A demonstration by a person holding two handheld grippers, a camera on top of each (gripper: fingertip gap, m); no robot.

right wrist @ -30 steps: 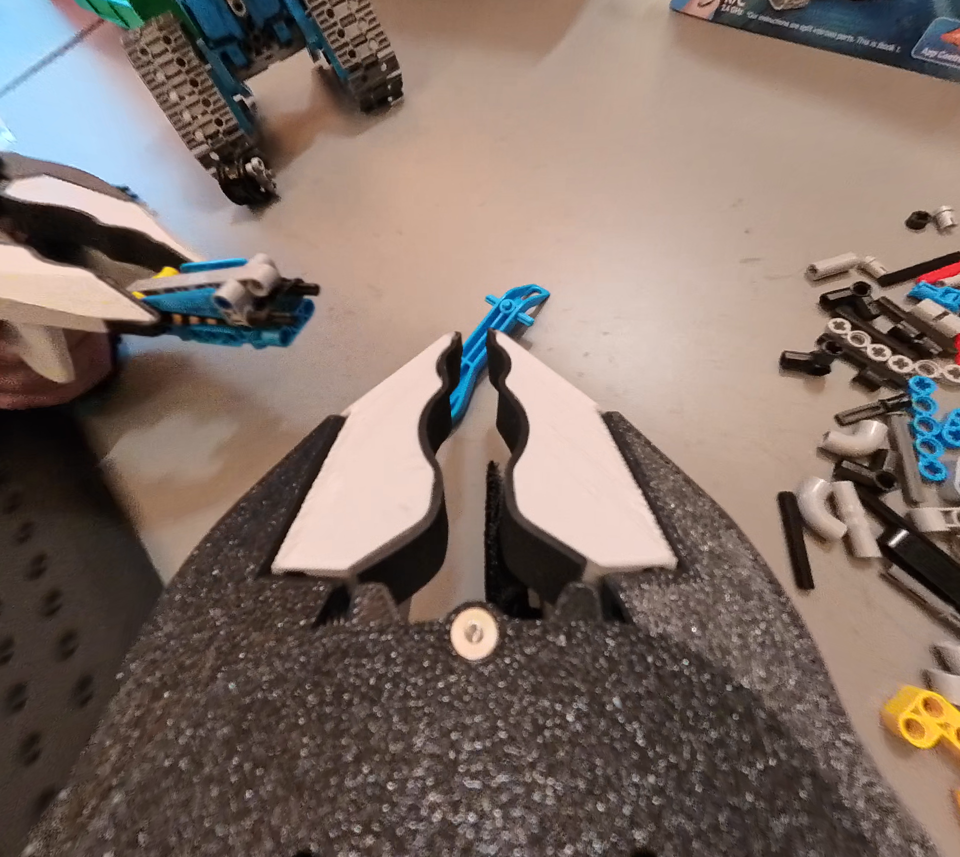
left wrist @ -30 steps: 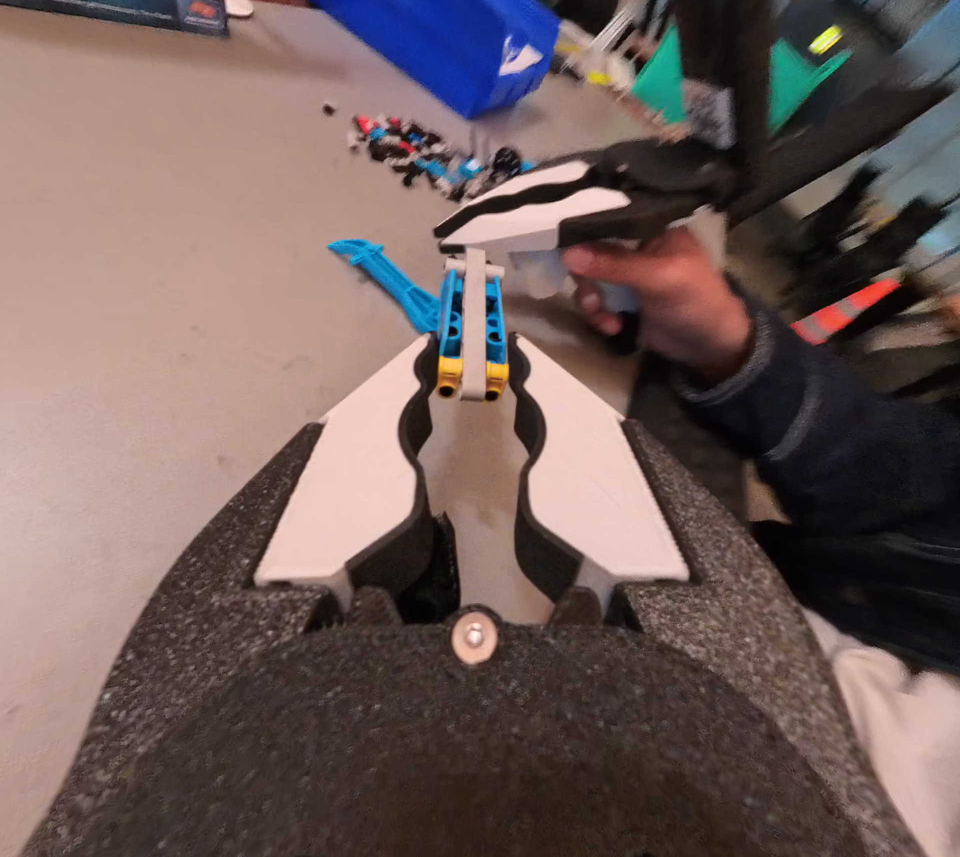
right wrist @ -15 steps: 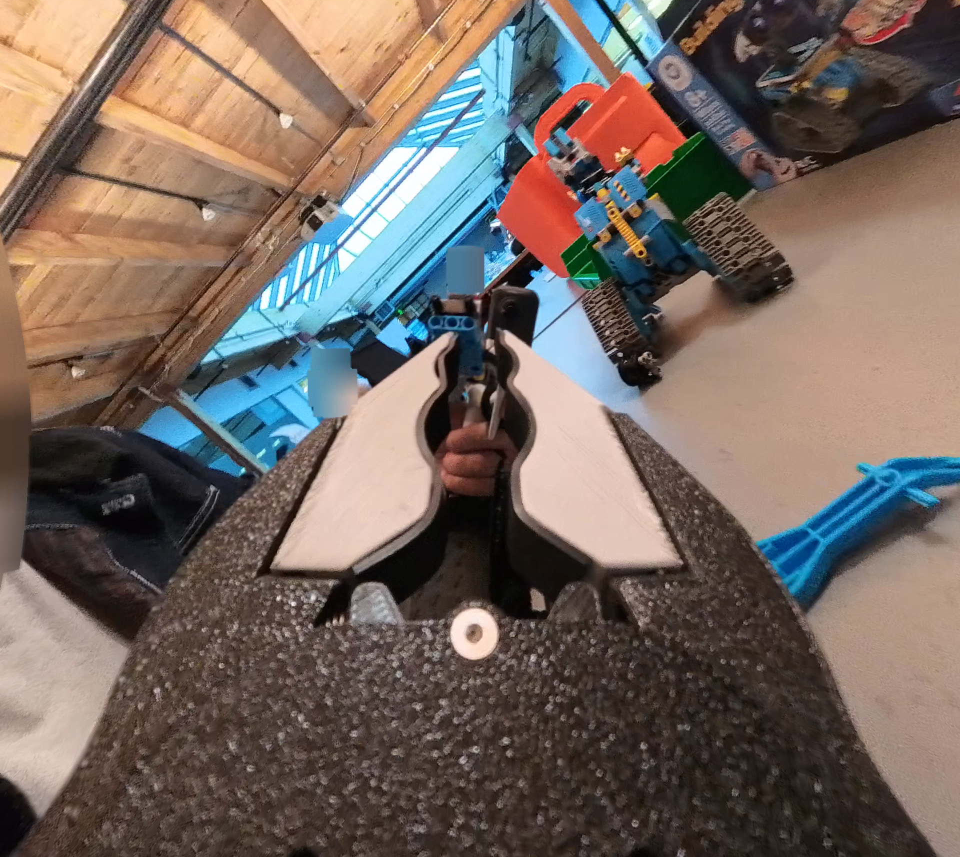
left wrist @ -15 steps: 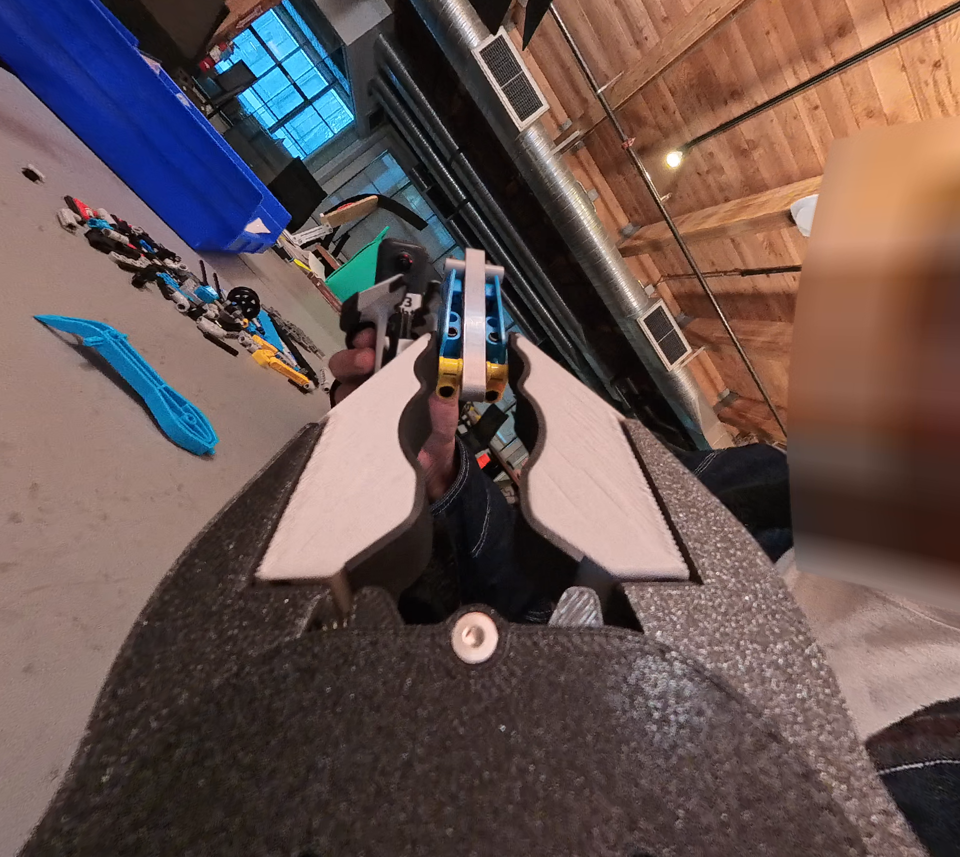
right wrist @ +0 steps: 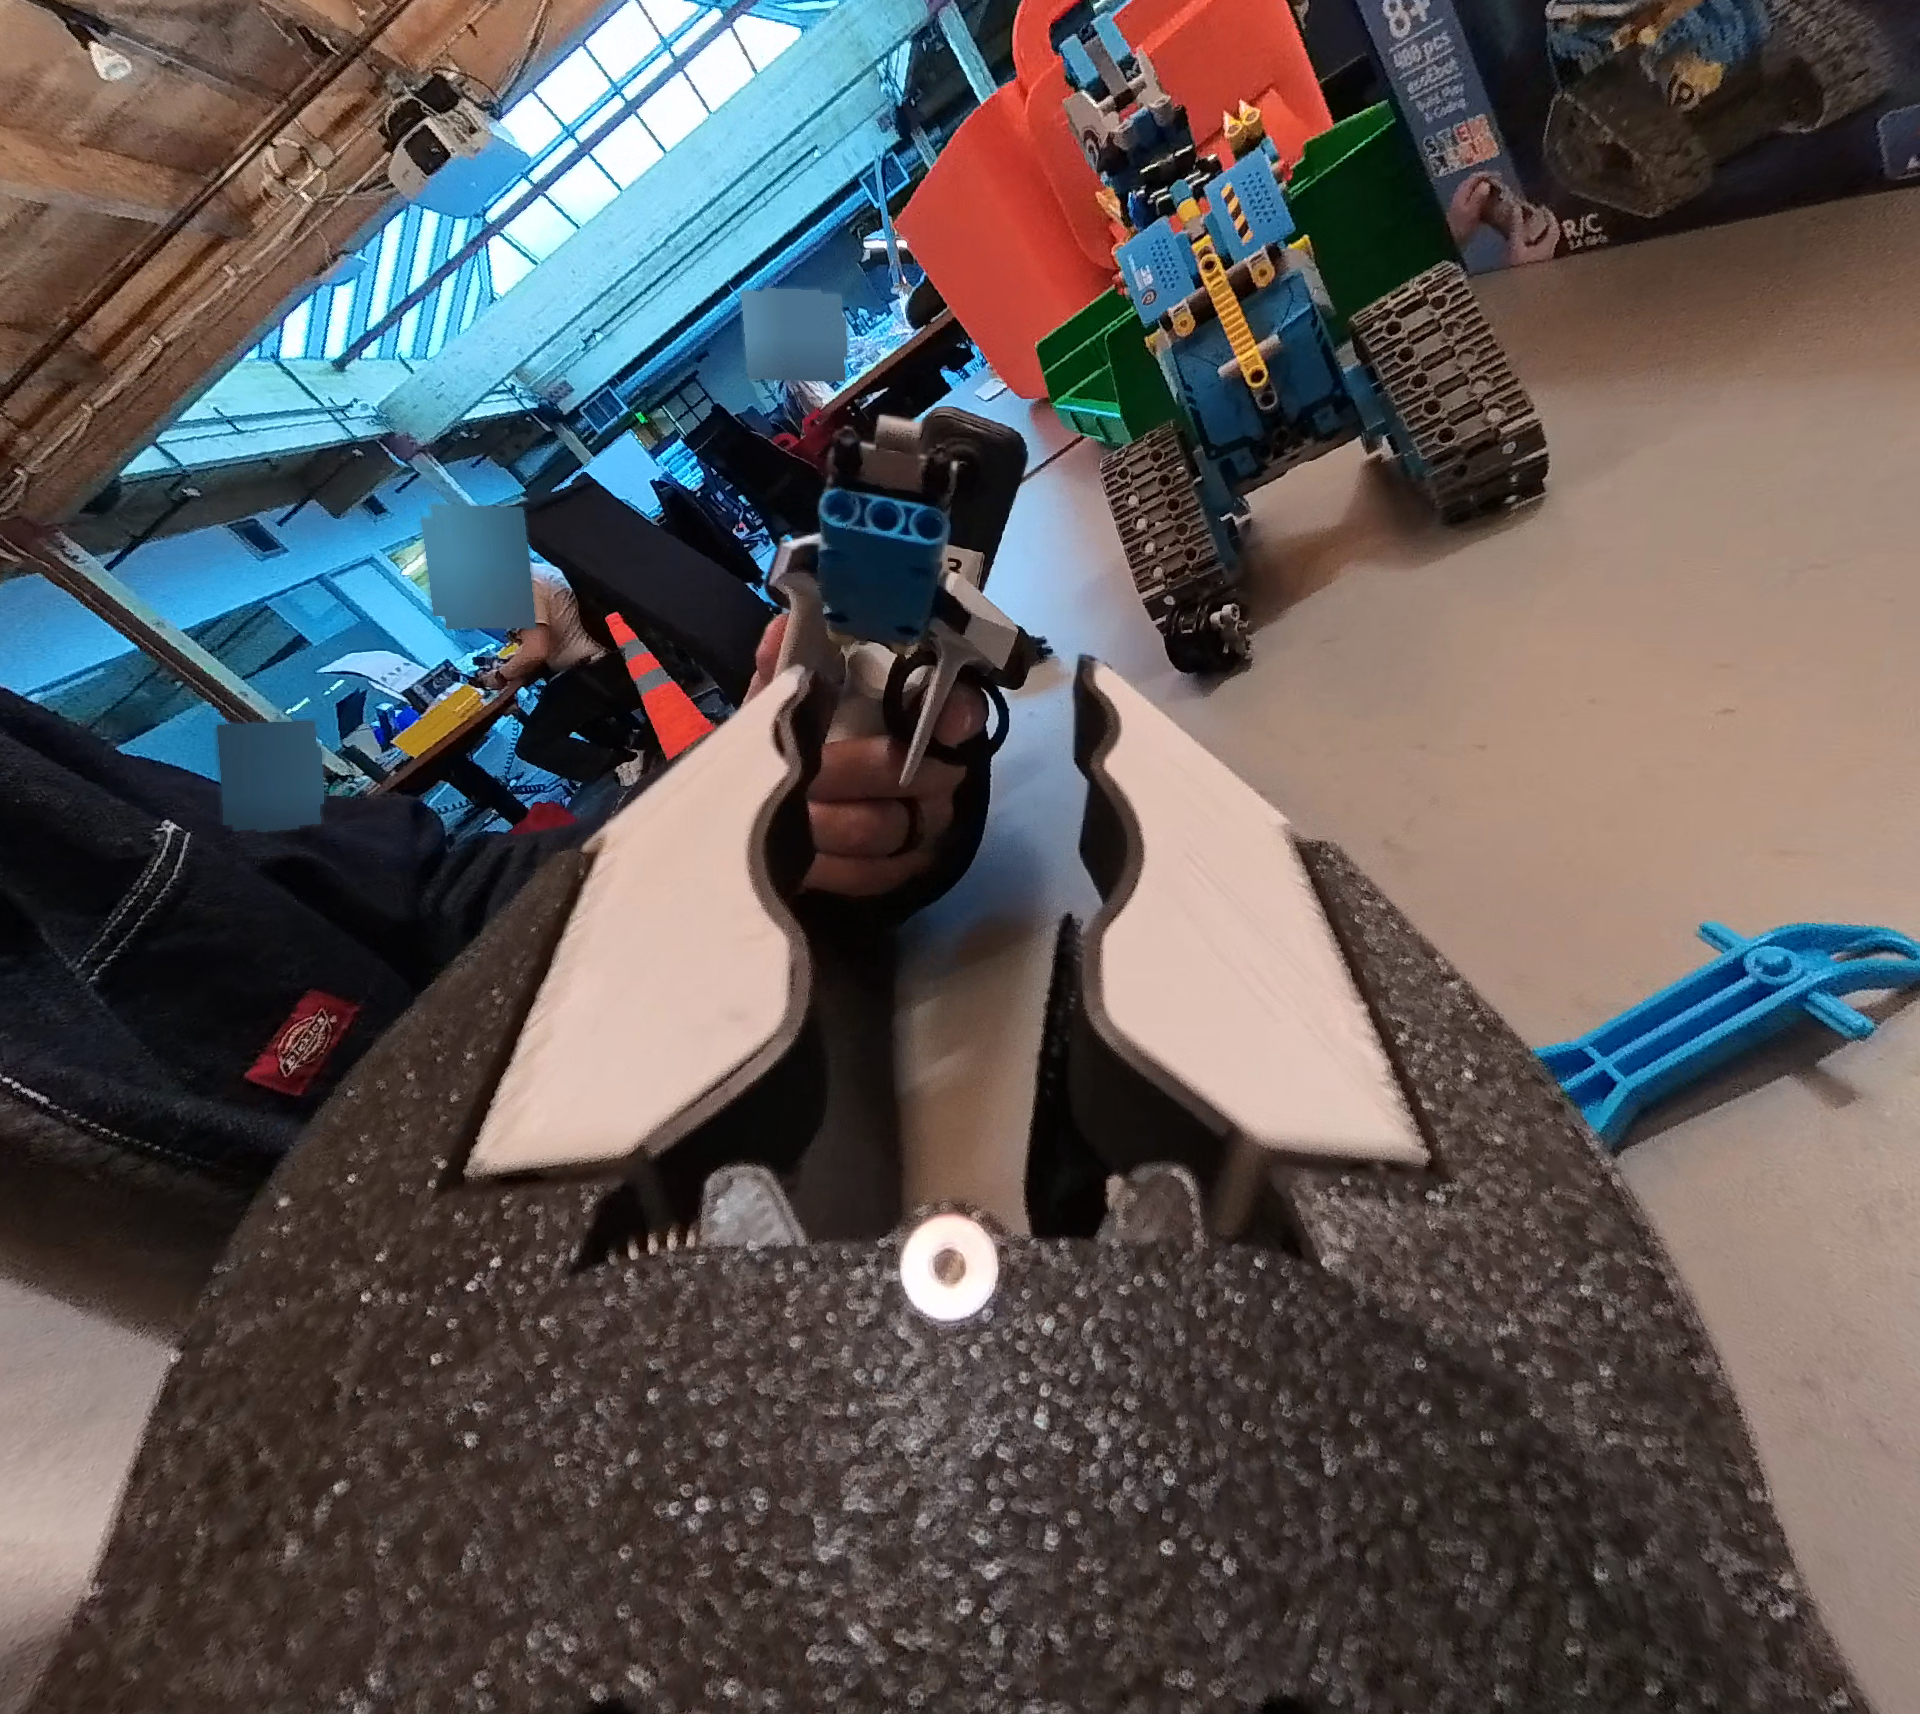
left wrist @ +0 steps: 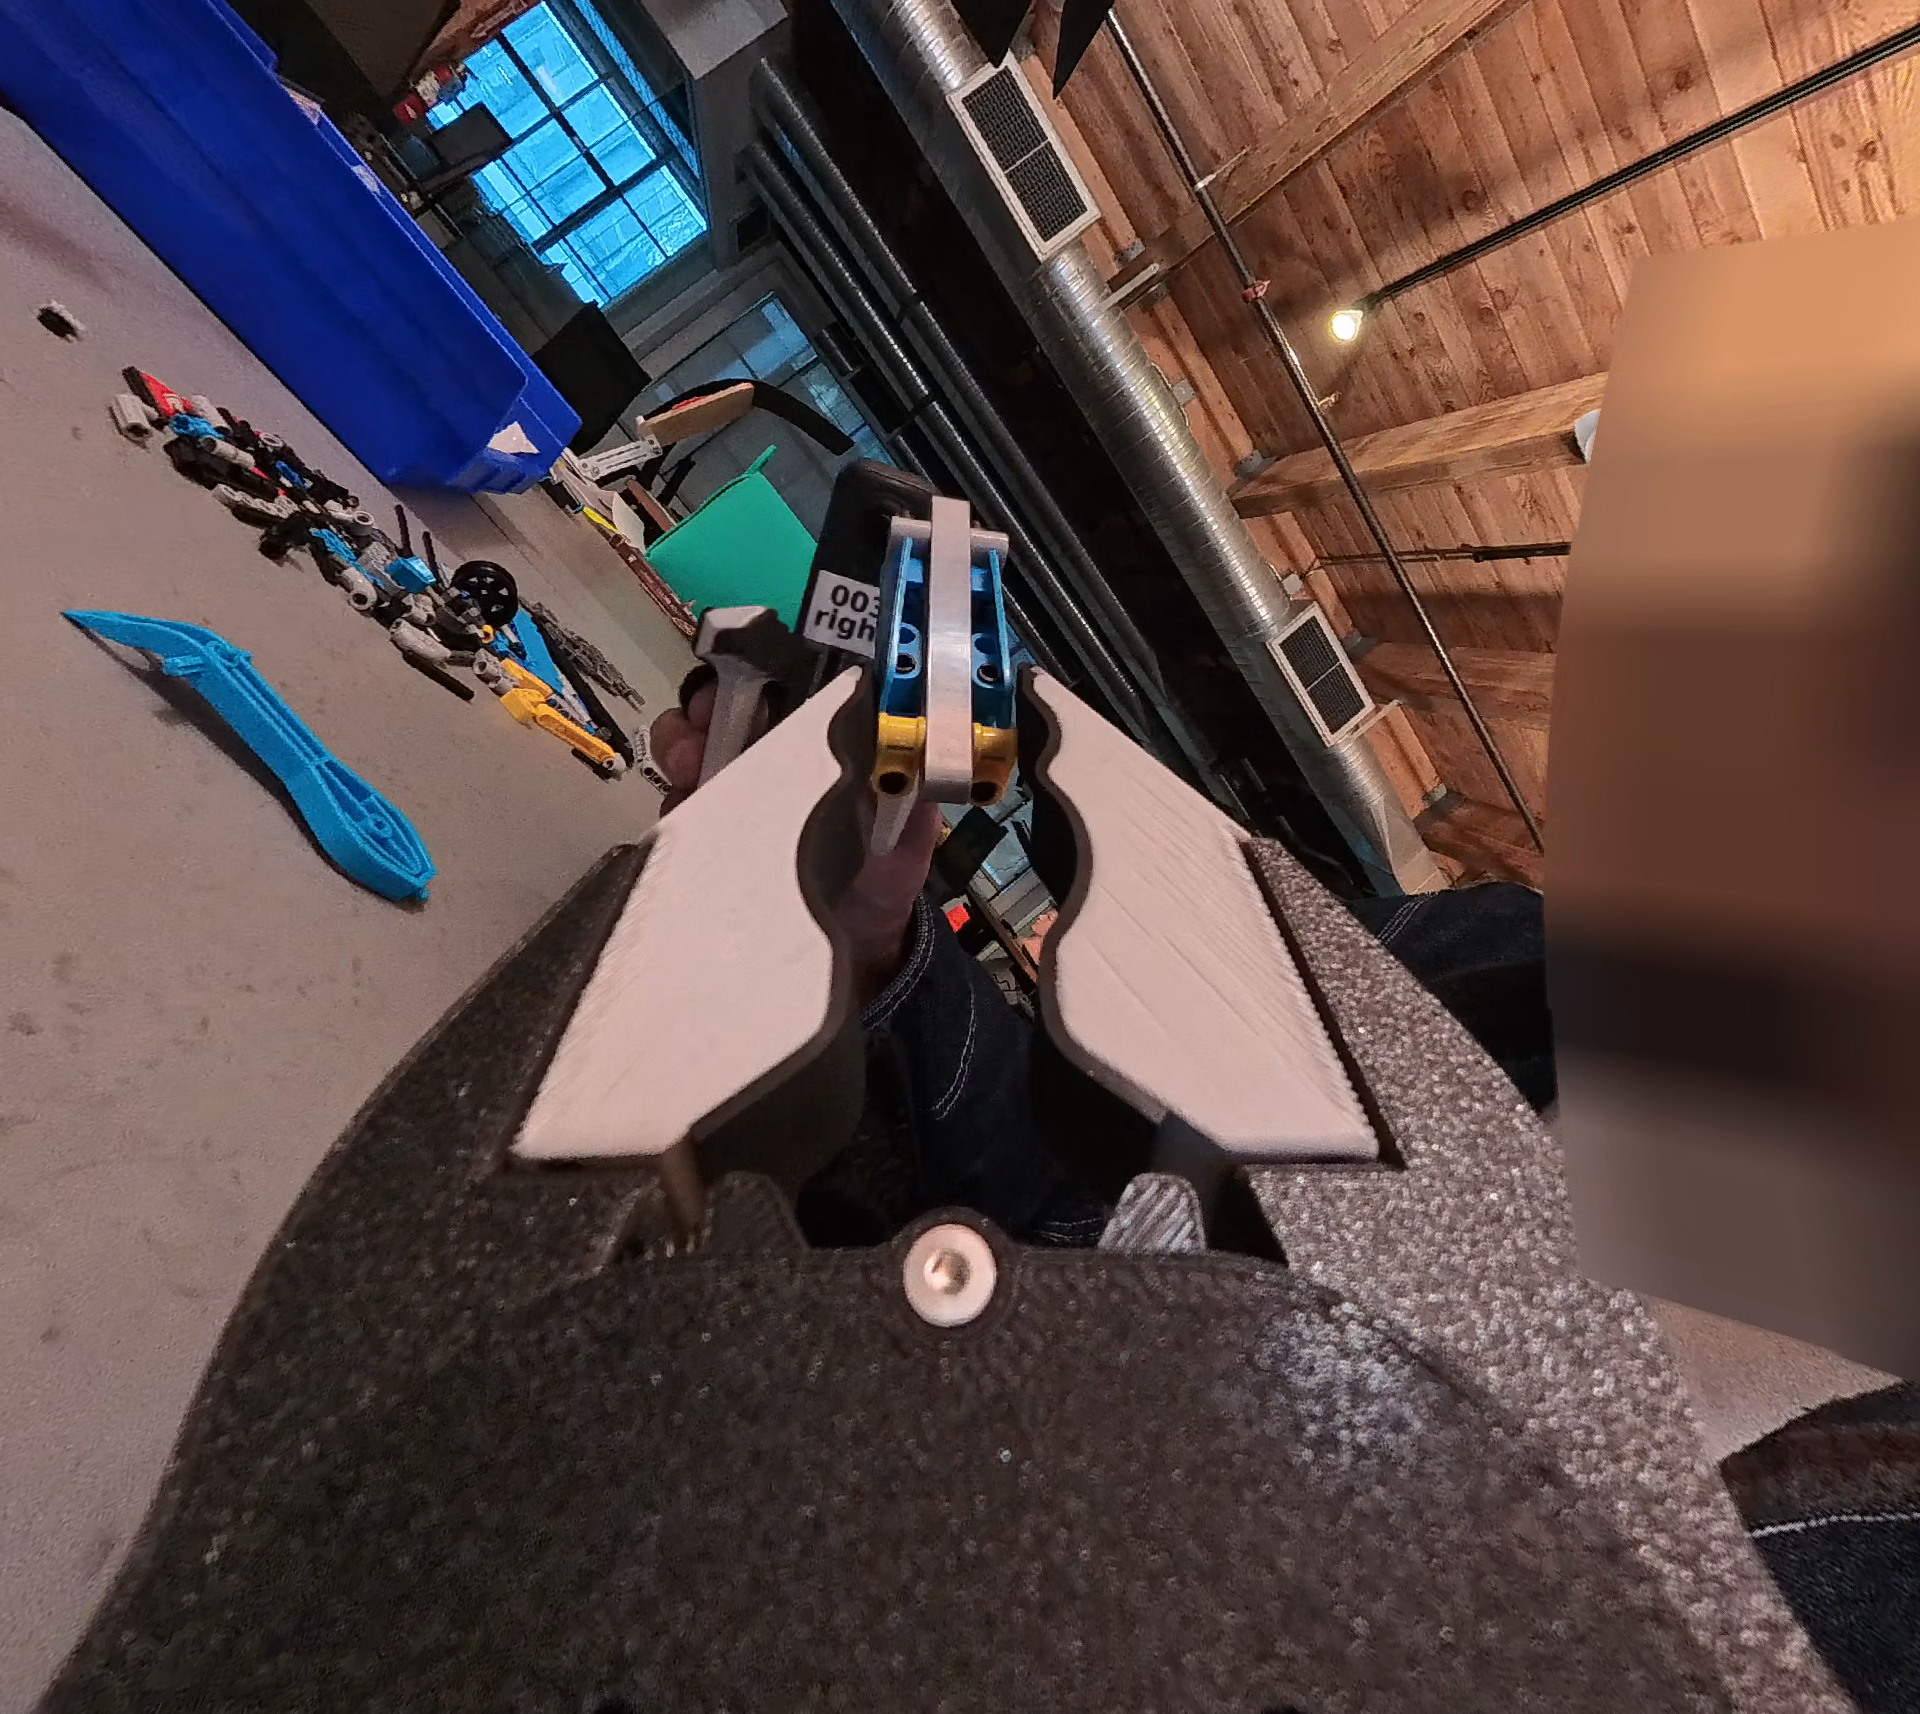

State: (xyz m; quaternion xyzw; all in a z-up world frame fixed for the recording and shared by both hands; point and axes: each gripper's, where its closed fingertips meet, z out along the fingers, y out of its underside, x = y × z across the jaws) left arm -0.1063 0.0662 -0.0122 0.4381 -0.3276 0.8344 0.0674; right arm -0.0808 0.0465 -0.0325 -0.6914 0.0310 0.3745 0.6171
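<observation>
the left gripper (left wrist: 940, 729) is lifted off the table (left wrist: 156, 1093) and tipped up toward the wooden ceiling. its two fingers are pressed together on a small brick piece (left wrist: 940, 625). the piece is blue with yellow ends and a grey bar down its middle. the fingers pinch it at the yellow end, and the rest sticks out straight past the tips. it sits in the middle of the fingers and does not look crooked.

the right gripper (right wrist: 940, 677) faces it. its fingers are wide apart and nothing is between them. the brick piece is in front of that gap, lined up a bit left of the middle, with its blue three-hole end turned toward this gripper. i think the piece is just past the tips and not touching them, but the wide lens makes that hard to tell. behind the piece a hand (right wrist: 883, 791) squeezes the handle of the left gripper.

on the table below, off to the side, lies a long blue curved part (left wrist: 281, 750), apart from both grippers. past it is a pile of small loose parts (left wrist: 343, 521), and then a big blue bin (left wrist: 260, 189). on the other side, farther off, stands a blue toy robot on tracks (right wrist: 1278, 397), with a green bin (right wrist: 1371, 189), an orange bag (right wrist: 1039, 189) and a printed box (right wrist: 1610, 2) behind it.
</observation>
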